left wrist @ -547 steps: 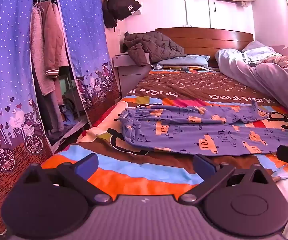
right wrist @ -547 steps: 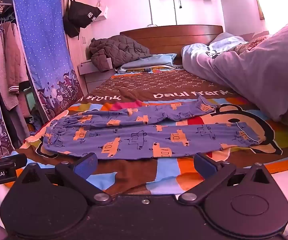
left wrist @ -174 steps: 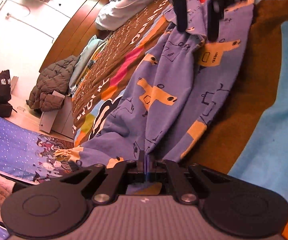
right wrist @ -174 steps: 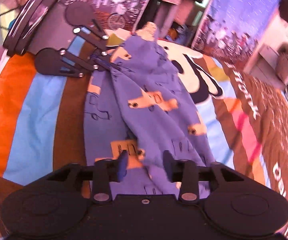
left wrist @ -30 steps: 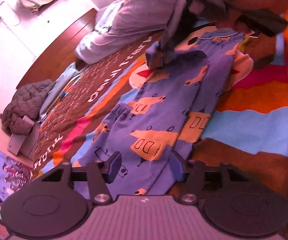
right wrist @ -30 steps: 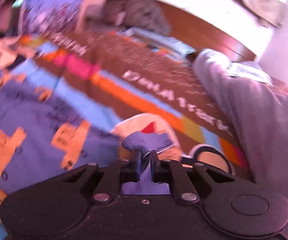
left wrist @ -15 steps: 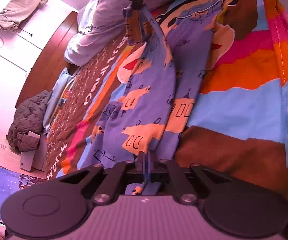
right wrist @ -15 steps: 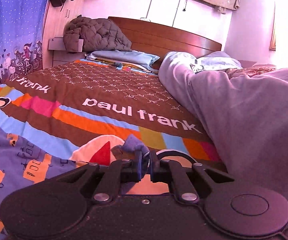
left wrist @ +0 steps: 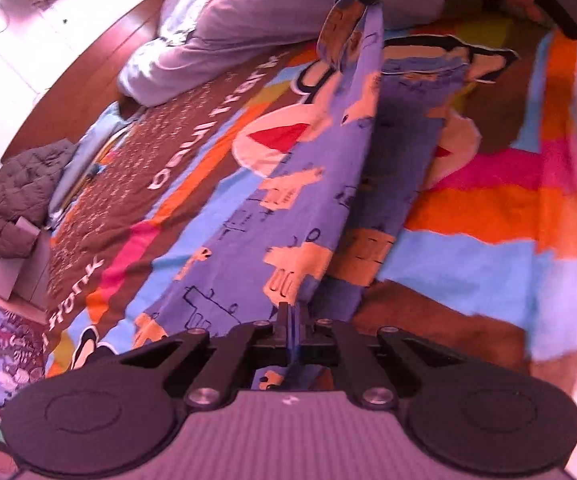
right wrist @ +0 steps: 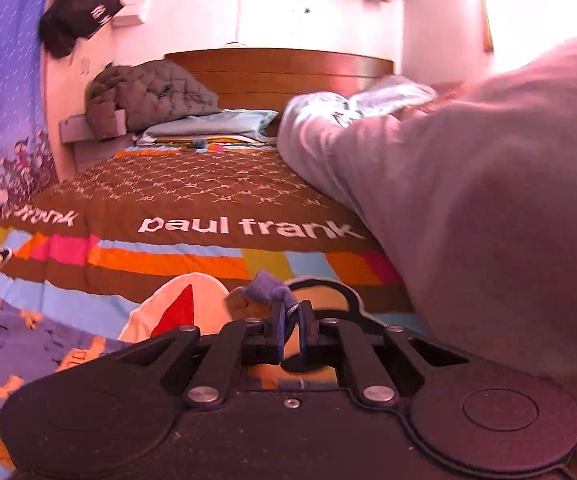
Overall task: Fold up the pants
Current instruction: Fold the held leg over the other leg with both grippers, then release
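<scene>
Since a second ago the left gripper (left wrist: 293,320) has clamped the pants (left wrist: 308,184), the right gripper (right wrist: 291,322) still pinching their lifted end at upper frame.

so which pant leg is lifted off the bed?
The upper pant leg, pinched by both tongs, left and right, hangs taut above the blanket. The other leg lies flat beneath.

The bed (right wrist: 192,196) carries pants (left wrist: 288,216) ahead of the jaws and a grey duvet (right wrist: 468,200) right of them.
</scene>
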{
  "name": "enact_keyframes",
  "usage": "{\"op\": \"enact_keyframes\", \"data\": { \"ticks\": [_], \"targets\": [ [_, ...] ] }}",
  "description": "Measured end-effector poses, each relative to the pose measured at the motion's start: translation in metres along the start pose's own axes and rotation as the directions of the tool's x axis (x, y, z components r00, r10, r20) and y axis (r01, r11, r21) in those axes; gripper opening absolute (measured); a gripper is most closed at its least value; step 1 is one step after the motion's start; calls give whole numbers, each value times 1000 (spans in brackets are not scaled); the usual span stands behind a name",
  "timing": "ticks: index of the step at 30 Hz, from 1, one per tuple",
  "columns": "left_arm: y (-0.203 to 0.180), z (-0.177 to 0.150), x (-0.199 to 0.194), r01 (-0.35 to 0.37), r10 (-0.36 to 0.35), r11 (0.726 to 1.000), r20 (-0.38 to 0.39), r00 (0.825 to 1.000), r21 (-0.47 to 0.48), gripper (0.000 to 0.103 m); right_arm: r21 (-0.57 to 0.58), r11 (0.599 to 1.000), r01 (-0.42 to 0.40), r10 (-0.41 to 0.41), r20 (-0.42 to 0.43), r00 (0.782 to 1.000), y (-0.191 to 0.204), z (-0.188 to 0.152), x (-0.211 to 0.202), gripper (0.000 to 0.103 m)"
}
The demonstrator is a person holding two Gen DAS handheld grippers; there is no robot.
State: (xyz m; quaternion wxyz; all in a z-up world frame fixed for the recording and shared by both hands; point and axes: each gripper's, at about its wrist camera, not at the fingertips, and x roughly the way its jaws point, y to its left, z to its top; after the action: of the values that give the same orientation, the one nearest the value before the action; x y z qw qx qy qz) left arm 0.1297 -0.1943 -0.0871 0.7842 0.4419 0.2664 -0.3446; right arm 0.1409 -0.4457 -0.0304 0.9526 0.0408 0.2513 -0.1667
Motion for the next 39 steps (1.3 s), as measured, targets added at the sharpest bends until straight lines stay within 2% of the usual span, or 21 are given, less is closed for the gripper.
{"op": "enact_keyframes", "data": {
  "ticks": [3, 9, 14, 18, 19, 21, 22, 23, 25, 26, 27, 28, 29, 31, 32, 34, 35, 36, 37, 39],
  "targets": [
    [-8, -6, 5, 12, -12, 999, -15, 1000, 43, 0, 55, 998, 2, 1, -50, 999, -14, -13, -16, 6],
    [-13, -9, 8, 11, -10, 999, -32, 999, 42, 0, 151, 988, 15, 13, -185, 983, -33, -63, -15, 6],
    [-14, -3, 6, 1, 2, 998, -42, 999, 63, 0, 165, 986, 31, -5, -159, 987, -31, -67, -21, 6],
    [-17, -4, 12, -7, 11, 997, -56, 998, 80, 1, 190, 978, 86, -49, -191, 980, -37, -73, -22, 5],
    [-19, -5, 14, -3, 8, 997, -62, 998, 79, 1, 205, 974, 100, -56, -208, 977, -39, -74, -20, 0],
    [-19, -8, 16, 0, 4, 998, -58, 998, 60, 1, 263, 954, 147, -75, -267, 961, -51, -78, -13, 0],
    [-18, -8, 16, 6, -3, 999, -56, 998, 40, 1, 296, 941, 165, -76, -290, 954, -58, -80, -12, 7],
    [-14, -8, 15, 14, -13, 1000, -55, 998, 10, 4, 326, 927, 185, -84, -298, 951, -64, -82, -12, 10],
    [-1, -10, 11, 56, -60, 995, -49, 997, -86, 13, 357, 916, 184, -92, -260, 961, -68, -83, -21, 16],
    [8, -11, 9, 82, -90, 985, -45, 995, -152, 26, 356, 918, 173, -98, -219, 971, -66, -82, -28, 17],
    [19, -14, 7, 105, -116, 969, -38, 993, -222, 42, 341, 926, 163, -104, -185, 977, -63, -79, -34, 24],
    [30, -18, 6, 118, -132, 948, -28, 991, -296, 47, 309, 939, 149, -104, -156, 982, -58, -75, -37, 32],
    [41, -23, 6, 115, -133, 925, -24, 991, -361, 50, 258, 957, 129, -98, -130, 987, -50, -70, -38, 34],
    [58, -34, 9, 43, -77, 899, -60, 995, -436, 52, 161, 985, 66, -49, -106, 993, -33, -62, -33, 42],
    [66, -40, 13, -27, -25, 886, -106, 994, -462, 53, 141, 990, 27, -11, -118, 993, -26, -60, -28, 45],
    [82, -59, 26, -152, 41, 861, -232, 972, -485, 56, 168, 986, -14, 49, -209, 977, -16, -62, -9, 49],
    [90, -69, 28, -161, 36, 849, -249, 968, -504, 65, 197, 980, -7, 62, -272, 960, -16, -67, 3, 49],
    [100, -81, 25, -135, 14, 829, -221, 975, -543, 71, 229, 973, 3, 75, -331, 940, -18, -72, 15, 46],
    [109, -90, 20, -118, -6, 813, -211, 977, -570, 72, 270, 963, 5, 93, -350, 932, -23, -73, 20, 44],
    [125, -100, 10, -101, -30, 807, -210, 977, -582, 71, 318, 948, 17, 95, -334, 938, -28, -73, 17, 42]
  ]
}}
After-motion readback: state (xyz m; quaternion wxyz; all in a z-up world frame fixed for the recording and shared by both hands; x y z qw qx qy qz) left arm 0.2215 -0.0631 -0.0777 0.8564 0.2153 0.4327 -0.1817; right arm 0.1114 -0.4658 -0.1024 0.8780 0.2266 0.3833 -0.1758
